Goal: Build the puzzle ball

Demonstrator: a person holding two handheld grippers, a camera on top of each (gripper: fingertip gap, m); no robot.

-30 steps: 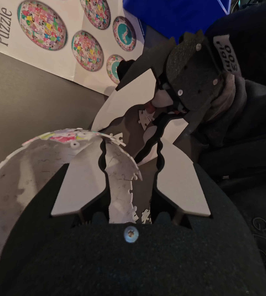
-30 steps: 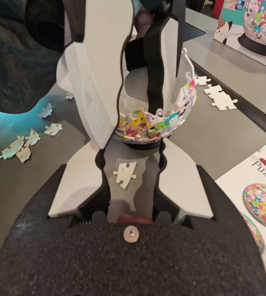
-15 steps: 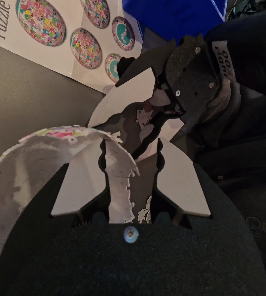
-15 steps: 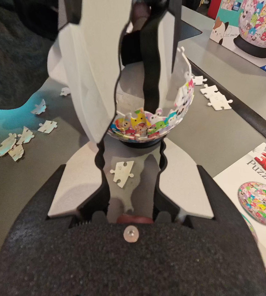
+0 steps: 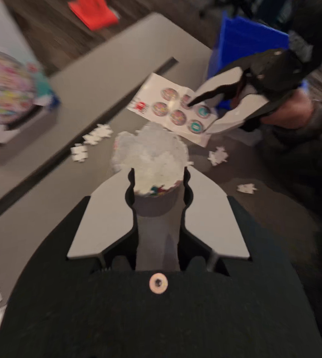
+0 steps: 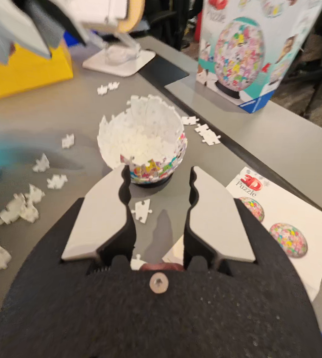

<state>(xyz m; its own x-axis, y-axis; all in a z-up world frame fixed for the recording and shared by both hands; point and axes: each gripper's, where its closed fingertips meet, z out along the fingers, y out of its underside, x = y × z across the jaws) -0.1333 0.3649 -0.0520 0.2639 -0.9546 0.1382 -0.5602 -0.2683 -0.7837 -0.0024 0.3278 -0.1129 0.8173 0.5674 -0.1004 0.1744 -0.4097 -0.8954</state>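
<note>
The half-built puzzle ball (image 6: 142,139) is an open white shell with a colourful outside. It sits upright on a black stand (image 6: 152,184) on the grey table (image 6: 253,147). It also shows, blurred, in the left wrist view (image 5: 150,155). My right gripper (image 6: 158,170) is open and empty, just short of the ball, with one loose white piece (image 6: 141,211) on the table between its fingers. My left gripper (image 5: 158,172) is open and empty, above and short of the ball. Each gripper shows in the other's view: the left (image 6: 20,34) and the right (image 5: 199,118).
Loose white pieces lie left of the ball (image 6: 20,209) and right of it (image 6: 206,133). The instruction sheet (image 6: 282,222) lies at the right, the puzzle box (image 6: 253,54) stands behind. A yellow box (image 6: 30,77), a white stand base (image 6: 121,58) and a blue bin (image 5: 243,48) are farther off.
Both grippers have pulled back and up from the ball. The left no longer straddles the shell's wall. The right's fingers stand wider apart. The ball stays on its stand.
</note>
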